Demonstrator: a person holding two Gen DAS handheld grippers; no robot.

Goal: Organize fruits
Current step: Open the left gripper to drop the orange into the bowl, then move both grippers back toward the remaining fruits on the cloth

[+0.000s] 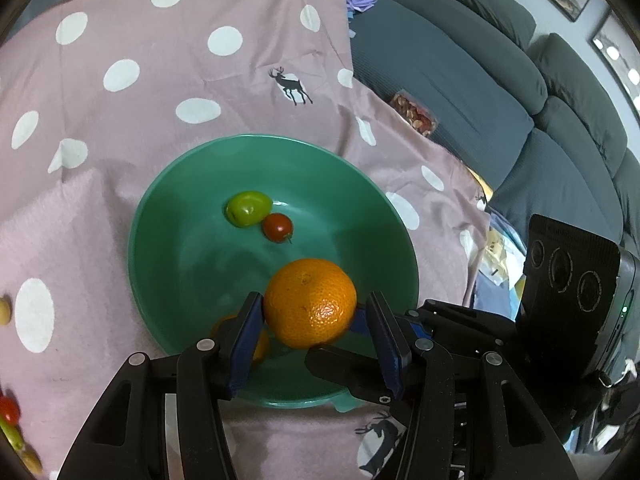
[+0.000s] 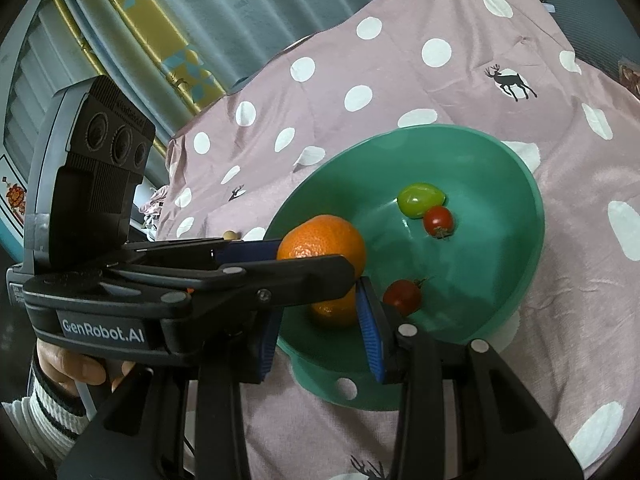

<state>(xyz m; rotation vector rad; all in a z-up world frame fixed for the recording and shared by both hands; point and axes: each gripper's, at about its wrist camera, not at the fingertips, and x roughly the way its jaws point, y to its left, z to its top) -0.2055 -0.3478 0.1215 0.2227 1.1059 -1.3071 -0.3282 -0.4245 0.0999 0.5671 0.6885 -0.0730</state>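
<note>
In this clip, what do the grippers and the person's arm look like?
Both grippers, the left gripper and the right gripper, are black plastic with ribbed blue pads and silver rivets. The left one bears a white "GenRobot.AI" label and a three-lens camera block. The sleeve is white with dark stripes.

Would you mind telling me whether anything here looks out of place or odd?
A few small fruits lie loose on the spotted cloth, outside the green bowl. The left hand-held gripper holds an orange over it.

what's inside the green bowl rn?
Green bowl holds a green tomato, two red cherry tomatoes and a second orange, partly hidden. Left gripper holds an orange over it.
</note>
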